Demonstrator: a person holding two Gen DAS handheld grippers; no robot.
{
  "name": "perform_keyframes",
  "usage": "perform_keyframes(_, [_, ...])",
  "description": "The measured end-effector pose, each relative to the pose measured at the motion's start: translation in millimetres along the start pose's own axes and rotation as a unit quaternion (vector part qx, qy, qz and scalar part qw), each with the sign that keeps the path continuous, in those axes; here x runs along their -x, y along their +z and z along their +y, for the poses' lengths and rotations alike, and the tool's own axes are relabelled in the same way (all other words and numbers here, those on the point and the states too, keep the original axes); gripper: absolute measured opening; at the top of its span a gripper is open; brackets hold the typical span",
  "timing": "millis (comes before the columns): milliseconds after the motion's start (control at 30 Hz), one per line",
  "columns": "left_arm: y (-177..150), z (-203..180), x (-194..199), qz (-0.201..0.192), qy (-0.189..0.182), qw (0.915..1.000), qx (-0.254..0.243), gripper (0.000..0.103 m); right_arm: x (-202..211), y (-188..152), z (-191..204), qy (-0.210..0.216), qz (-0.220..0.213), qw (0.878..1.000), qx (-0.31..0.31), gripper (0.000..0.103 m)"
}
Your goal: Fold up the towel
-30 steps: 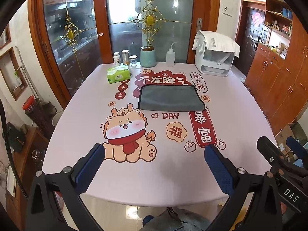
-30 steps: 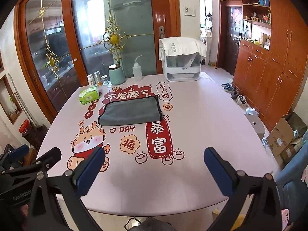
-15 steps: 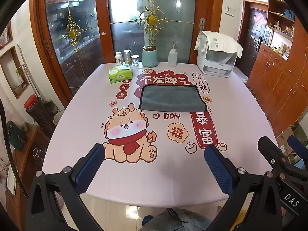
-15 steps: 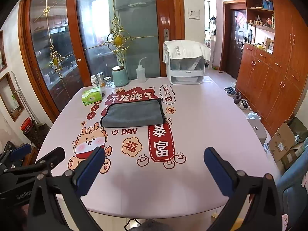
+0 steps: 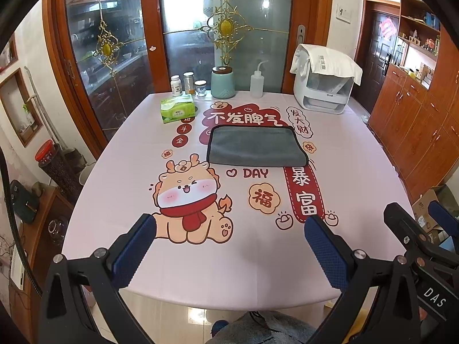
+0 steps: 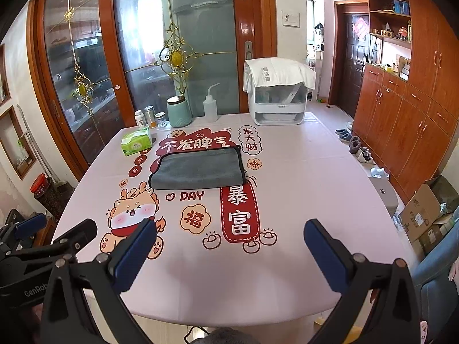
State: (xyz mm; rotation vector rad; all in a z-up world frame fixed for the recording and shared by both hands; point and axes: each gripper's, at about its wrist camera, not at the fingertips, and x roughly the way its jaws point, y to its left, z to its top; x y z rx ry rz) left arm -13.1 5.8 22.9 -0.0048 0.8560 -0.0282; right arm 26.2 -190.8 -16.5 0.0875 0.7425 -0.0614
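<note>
The desk (image 5: 120, 172) has wide bare cloth along its near edge. The grey towel (image 5: 256, 146) lies flat, already folded, toward the far edge, well apart from both grippers. The left gripper (image 5: 229, 246) and right gripper (image 6: 229, 246) hover over the near edge, jaws spread, holding nothing.

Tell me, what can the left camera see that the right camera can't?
Only the left wrist view shows the floor at the table's near edge, with a fuzzy grey thing on it.

Only the right wrist view shows shoes by the cabinets and a blue chair.

Both show the grey towel lying flat on the table, the green tissue pack, the white appliance, and both open grippers: left, right.
</note>
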Motion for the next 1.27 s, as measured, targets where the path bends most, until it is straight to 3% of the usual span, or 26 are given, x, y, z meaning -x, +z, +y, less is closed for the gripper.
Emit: perform_keyframes(1267, [3, -6, -7, 0.007, -0.001, 1.0000, -0.003, 0.103, -14, 1, -6, -0.005, 0.008, 1.000, -0.005, 0.103])
